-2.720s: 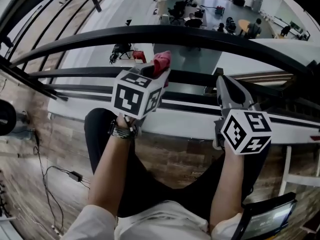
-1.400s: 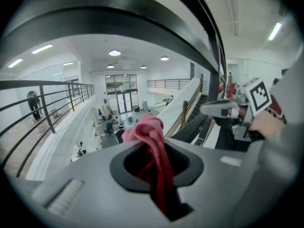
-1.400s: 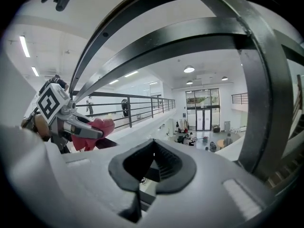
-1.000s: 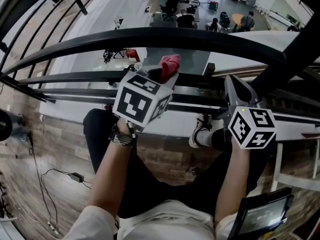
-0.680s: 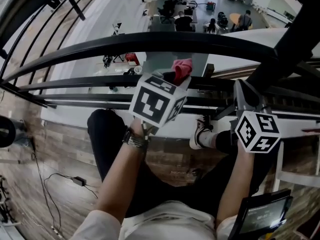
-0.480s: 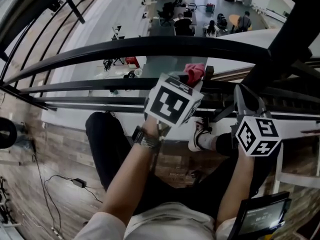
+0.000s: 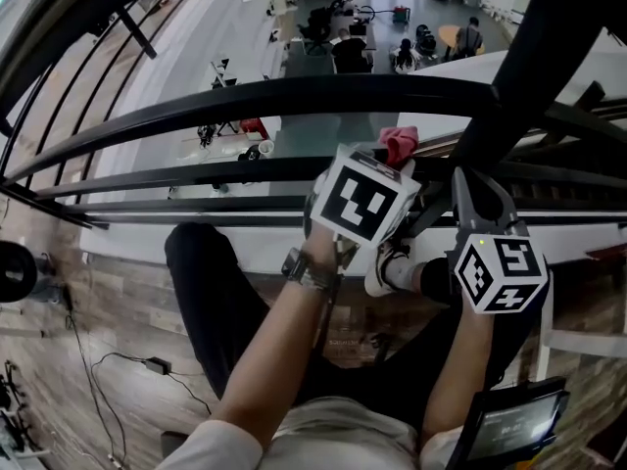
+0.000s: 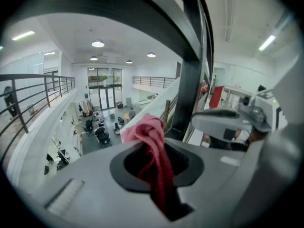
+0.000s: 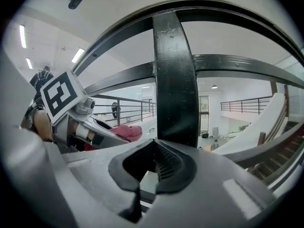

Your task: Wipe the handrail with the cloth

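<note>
My left gripper pinches the pink cloth near the black handrail; my right gripper is closed on nothing, a dark post right ahead

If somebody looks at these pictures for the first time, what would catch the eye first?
First the red cloth, pinched in the left claw near the black handrail. Then the big open hall far below it. The right claw is shut on nothing, close to a black post.
</note>
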A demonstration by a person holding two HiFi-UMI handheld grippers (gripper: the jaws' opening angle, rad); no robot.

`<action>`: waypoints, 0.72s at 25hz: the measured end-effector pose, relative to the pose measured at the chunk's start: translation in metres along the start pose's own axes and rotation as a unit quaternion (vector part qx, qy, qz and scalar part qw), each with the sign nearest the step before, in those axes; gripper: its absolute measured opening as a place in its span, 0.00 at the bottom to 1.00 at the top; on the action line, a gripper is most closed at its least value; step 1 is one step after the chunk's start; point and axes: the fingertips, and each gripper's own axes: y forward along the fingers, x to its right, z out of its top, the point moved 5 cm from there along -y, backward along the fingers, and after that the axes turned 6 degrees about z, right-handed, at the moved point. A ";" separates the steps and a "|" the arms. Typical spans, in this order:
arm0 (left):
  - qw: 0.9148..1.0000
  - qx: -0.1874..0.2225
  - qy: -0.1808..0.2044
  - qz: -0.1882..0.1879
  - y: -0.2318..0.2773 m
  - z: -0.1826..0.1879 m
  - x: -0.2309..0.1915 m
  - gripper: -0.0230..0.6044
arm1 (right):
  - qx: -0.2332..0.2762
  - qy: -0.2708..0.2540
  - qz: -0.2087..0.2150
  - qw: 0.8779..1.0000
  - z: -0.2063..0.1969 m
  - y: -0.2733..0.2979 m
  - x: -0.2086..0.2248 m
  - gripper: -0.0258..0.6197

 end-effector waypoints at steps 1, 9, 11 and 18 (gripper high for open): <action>1.000 -0.001 0.000 0.004 0.003 0.001 0.003 0.14 | -0.003 -0.004 -0.006 1.000 -0.001 -0.001 0.001 0.04; 0.997 0.047 0.016 0.054 0.017 0.001 0.020 0.14 | -0.002 -0.005 -0.037 0.999 0.001 -0.009 0.005 0.04; 0.998 0.041 0.024 0.047 0.021 0.006 0.027 0.14 | -0.004 -0.002 -0.038 0.999 0.001 -0.010 0.007 0.04; 0.998 0.032 0.051 0.028 0.037 0.014 0.045 0.14 | -0.005 -0.005 -0.023 1.000 0.001 -0.003 0.000 0.04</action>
